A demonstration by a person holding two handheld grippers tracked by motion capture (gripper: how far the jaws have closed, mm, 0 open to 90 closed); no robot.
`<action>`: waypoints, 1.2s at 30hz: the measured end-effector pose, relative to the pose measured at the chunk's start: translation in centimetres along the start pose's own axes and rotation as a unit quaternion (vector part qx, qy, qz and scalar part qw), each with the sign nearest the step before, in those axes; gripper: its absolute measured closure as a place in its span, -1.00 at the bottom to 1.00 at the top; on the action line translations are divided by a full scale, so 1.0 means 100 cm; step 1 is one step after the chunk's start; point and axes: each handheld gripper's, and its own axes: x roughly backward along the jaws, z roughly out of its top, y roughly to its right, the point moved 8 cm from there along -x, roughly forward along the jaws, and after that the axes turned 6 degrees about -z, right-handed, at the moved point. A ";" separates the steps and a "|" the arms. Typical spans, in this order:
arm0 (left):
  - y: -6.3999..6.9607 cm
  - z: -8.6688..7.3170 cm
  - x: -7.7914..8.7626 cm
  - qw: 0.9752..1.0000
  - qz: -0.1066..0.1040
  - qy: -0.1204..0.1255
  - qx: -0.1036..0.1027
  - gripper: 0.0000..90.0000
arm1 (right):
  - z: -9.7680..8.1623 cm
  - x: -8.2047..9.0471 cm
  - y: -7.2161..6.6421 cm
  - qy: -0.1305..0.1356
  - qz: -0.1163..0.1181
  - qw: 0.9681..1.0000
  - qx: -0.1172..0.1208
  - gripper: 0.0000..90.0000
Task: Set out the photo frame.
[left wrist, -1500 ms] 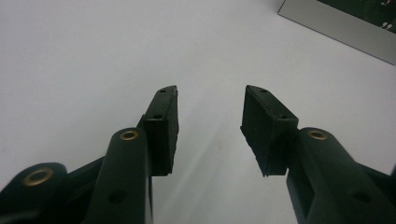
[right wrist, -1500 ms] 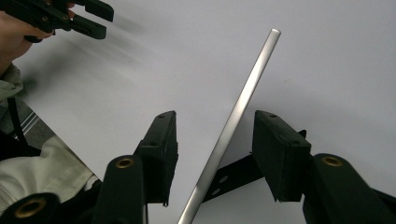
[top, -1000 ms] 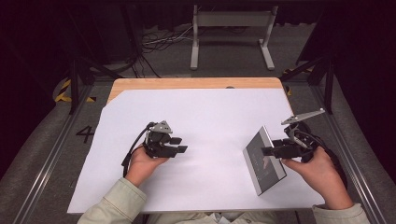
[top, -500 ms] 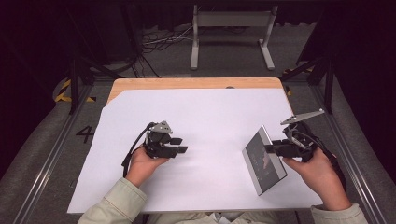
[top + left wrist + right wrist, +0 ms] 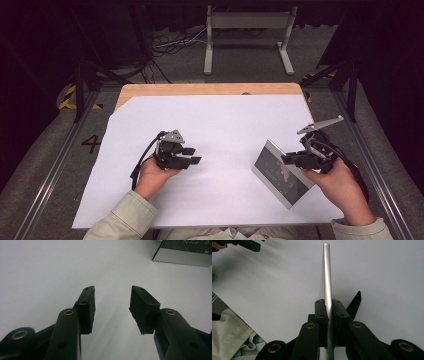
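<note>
Brushed-metal box (image 5: 281, 174) edge — matt white paper sheet (image 5: 220, 125).

Lab or recording studio, not home. Table (image 5: 150, 95) with wooden top under white sheet (image 5: 220, 125), dark curtains behind, metal frame rails (image 5: 47, 180) along sides, cables (image 5: 170, 47) on grey carpet, metal stand (image 5: 248, 22), yellow-black floor tape (image 5: 67, 97), number 4 (image 5: 91, 144) marked on floor.

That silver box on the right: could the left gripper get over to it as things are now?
Probably yes. The left gripper has open jaws, and bare white table lies between it and the box. The right gripper already clamps the box's edge.
</note>
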 end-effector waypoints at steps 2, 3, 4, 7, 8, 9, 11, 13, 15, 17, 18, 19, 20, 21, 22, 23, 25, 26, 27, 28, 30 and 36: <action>-0.001 0.000 0.000 1.000 0.000 -0.001 -0.002 0.24 | 0.002 0.001 -0.003 0.001 -0.006 1.000 0.012 0.87; -0.001 0.000 0.000 1.000 0.000 -0.001 0.000 0.24 | 0.002 0.001 -0.003 0.001 -0.008 1.000 0.015 0.87; -0.001 0.000 0.000 1.000 0.001 0.000 0.000 0.24 | 0.004 0.003 -0.005 0.003 -0.006 1.000 0.018 0.87; -0.001 0.000 0.001 1.000 0.001 0.002 0.001 0.24 | 0.009 0.008 -0.007 0.011 0.001 1.000 0.028 0.87; -0.001 0.000 0.001 1.000 0.001 0.002 0.000 0.24 | 0.012 0.010 -0.008 0.015 0.004 0.999 0.031 0.87; -0.001 0.000 0.001 1.000 0.001 0.002 0.001 0.24 | 0.013 0.011 -0.009 0.017 0.008 0.999 0.035 0.87; -0.002 0.000 0.002 1.000 0.003 0.002 0.001 0.24 | 0.017 0.013 -0.011 0.020 0.013 0.999 0.045 0.87; -0.002 -0.001 0.004 1.000 0.004 0.004 0.003 0.24 | 0.021 0.014 -0.013 0.021 0.017 0.998 0.060 0.87; -0.003 -0.001 0.006 1.000 0.007 0.007 0.002 0.24 | 0.026 0.014 -0.015 0.023 0.020 0.997 0.076 0.87; -0.004 -0.002 0.008 1.000 0.011 0.008 0.006 0.24 | 0.029 0.014 -0.016 0.023 0.019 0.996 0.085 0.87; -0.005 -0.003 0.010 1.000 0.012 0.010 0.007 0.24 | 0.033 0.014 -0.017 0.024 0.020 0.995 0.092 0.87; -0.005 -0.003 0.011 1.000 0.014 0.010 0.008 0.24 | 0.035 0.013 -0.018 0.023 0.021 0.995 0.095 0.87; -0.007 -0.004 0.013 1.000 0.018 0.011 0.007 0.24 | 0.037 0.013 -0.019 0.024 0.023 0.995 0.098 0.87; -0.008 -0.006 0.015 1.000 0.020 0.012 0.012 0.24 | 0.039 0.013 -0.020 0.024 0.026 0.994 0.100 0.87; -0.009 -0.007 0.016 1.000 0.022 0.013 0.013 0.24 | 0.042 0.012 -0.020 0.026 0.028 0.994 0.104 0.87; -0.010 -0.008 0.019 0.999 0.025 0.015 0.017 0.24 | 0.043 0.011 -0.021 0.027 0.030 0.993 0.107 0.87; -0.013 -0.011 0.024 0.999 0.031 0.018 0.020 0.24 | 0.049 0.010 -0.023 0.029 0.036 0.992 0.119 0.87; -0.014 -0.013 0.026 0.999 0.034 0.018 0.022 0.24 | 0.051 0.009 -0.024 0.030 0.037 0.991 0.122 0.87; -0.015 -0.015 0.029 0.999 0.038 0.021 0.026 0.24 | 0.054 0.008 -0.025 0.031 0.041 0.990 0.129 0.87; -0.017 -0.017 0.032 0.999 0.041 0.022 0.028 0.24 | 0.056 0.007 -0.026 0.031 0.044 0.990 0.134 0.87; -0.018 -0.021 0.037 0.998 0.047 0.027 0.038 0.24 | 0.062 0.005 -0.028 0.032 0.050 0.988 0.145 0.87; -0.023 -0.029 0.048 0.996 0.069 0.032 0.045 0.24 | 0.076 -0.001 -0.034 0.032 0.057 0.983 0.172 0.87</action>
